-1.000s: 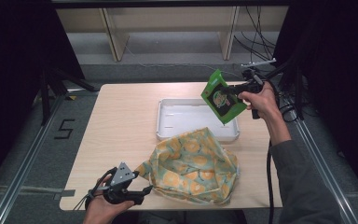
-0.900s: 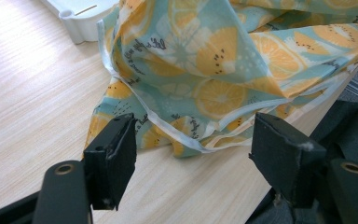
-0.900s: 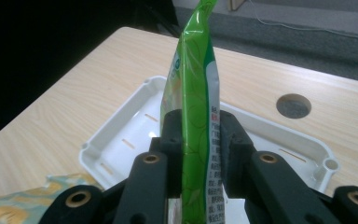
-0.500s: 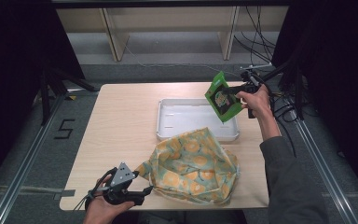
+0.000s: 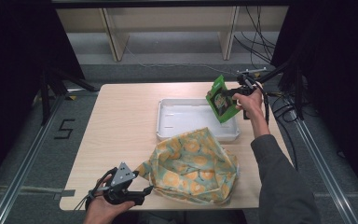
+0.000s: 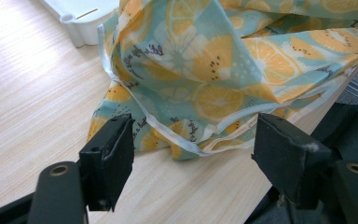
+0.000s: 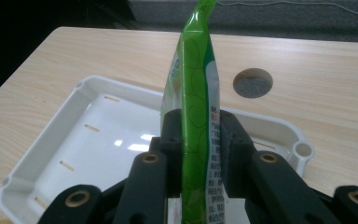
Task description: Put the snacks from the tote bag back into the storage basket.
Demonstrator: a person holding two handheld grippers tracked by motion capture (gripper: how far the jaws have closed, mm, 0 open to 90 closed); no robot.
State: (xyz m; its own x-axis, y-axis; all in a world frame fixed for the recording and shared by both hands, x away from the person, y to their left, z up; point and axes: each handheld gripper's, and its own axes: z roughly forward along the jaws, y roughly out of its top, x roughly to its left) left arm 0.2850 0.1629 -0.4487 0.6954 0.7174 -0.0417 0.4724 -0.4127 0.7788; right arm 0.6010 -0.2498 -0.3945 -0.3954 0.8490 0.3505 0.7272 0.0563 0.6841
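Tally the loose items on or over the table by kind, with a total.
Green snack pouch: 1
White plastic tray: 1
Citrus-print fabric bag: 1
Total: 3

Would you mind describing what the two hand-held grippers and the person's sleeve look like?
Both are black. The left hand-held gripper carries a grey three-cornered plate and thick square black pads. The right hand-held gripper trails a black cable, with brass-coloured rivets on its jaw arms. The sleeve is dark grey.
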